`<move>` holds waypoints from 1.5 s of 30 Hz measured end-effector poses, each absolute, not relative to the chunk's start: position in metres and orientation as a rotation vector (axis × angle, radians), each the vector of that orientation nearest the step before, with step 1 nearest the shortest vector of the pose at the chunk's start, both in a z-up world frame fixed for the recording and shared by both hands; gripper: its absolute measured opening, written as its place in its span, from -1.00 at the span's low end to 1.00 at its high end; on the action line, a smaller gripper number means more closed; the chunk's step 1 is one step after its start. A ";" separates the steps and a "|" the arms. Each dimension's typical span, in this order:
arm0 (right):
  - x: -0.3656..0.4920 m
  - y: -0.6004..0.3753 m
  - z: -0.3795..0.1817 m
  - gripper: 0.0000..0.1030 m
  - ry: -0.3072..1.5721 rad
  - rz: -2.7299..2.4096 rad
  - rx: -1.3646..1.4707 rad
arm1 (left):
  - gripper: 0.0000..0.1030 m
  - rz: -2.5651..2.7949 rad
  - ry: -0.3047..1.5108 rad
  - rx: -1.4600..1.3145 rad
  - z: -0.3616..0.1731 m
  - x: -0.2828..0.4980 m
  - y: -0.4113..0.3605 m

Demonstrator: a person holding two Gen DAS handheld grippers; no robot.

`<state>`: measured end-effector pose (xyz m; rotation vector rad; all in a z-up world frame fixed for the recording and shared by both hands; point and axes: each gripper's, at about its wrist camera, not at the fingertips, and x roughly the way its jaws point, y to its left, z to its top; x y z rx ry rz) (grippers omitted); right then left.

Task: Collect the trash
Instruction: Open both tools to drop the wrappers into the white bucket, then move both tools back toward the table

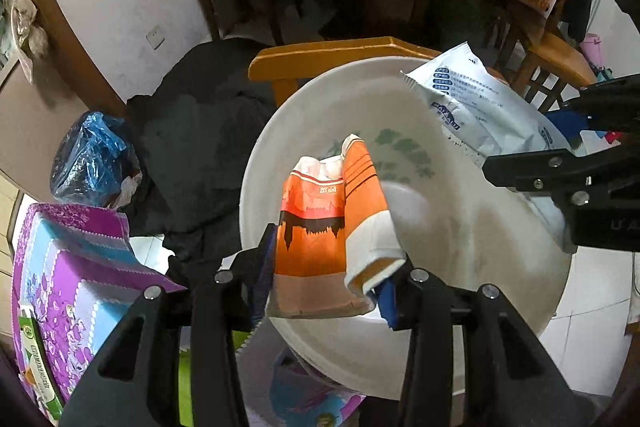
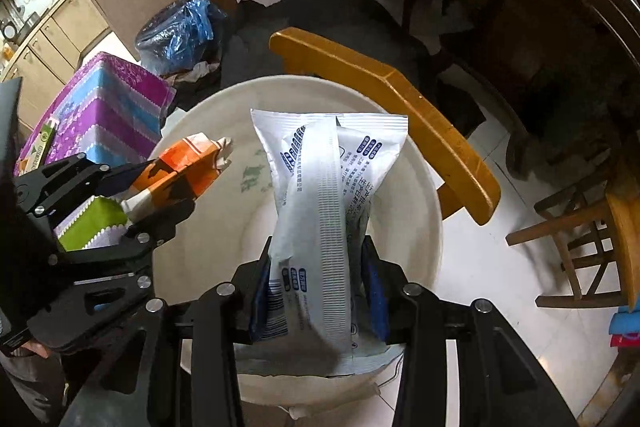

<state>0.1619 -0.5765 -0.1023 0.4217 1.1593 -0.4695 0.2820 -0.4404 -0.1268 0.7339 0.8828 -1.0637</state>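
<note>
Both grippers are hanging over a wide white basin (image 1: 460,227), pointing steeply down into it.

Left gripper (image 1: 326,291): jaws are standing partly apart, pinching a crushed orange-and-white paper cup (image 1: 320,227) between the blue pads. The cup is sticking up and away from the fingertips, flattened and creased, over the near-left part of the basin's bowl. In the right wrist view the same cup (image 2: 188,167) is showing at the left, above the basin's left rim, gripped in the black jaws.

Right gripper (image 2: 318,291): jaws partly apart, clamping on a white plastic wrapper with blue print (image 2: 320,195). The pads are pressing on its lower sides; the wrapper is standing nearly upright, its seam strip facing the camera, its far end reaching toward the middle of the basin (image 2: 224,235). In the left wrist view the wrapper (image 1: 480,115) is leaning over the basin's far-right rim.

Basin: faint green print is showing on its inner floor; whether anything is lying inside it I cannot tell.

Surroundings: a wooden chair back (image 2: 384,123) is lying just beyond the basin's far-right edge. A dark cloth (image 1: 200,147) is draping to the far left. A blue plastic bag (image 2: 176,31) is sitting farther left, and a purple and blue patterned box (image 2: 108,107) nearer left, beside the basin.
</note>
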 end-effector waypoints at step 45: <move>0.147 -0.552 -0.078 -0.02 1.022 -0.481 0.361 | 0.16 -0.922 0.672 0.586 -0.081 0.279 -0.372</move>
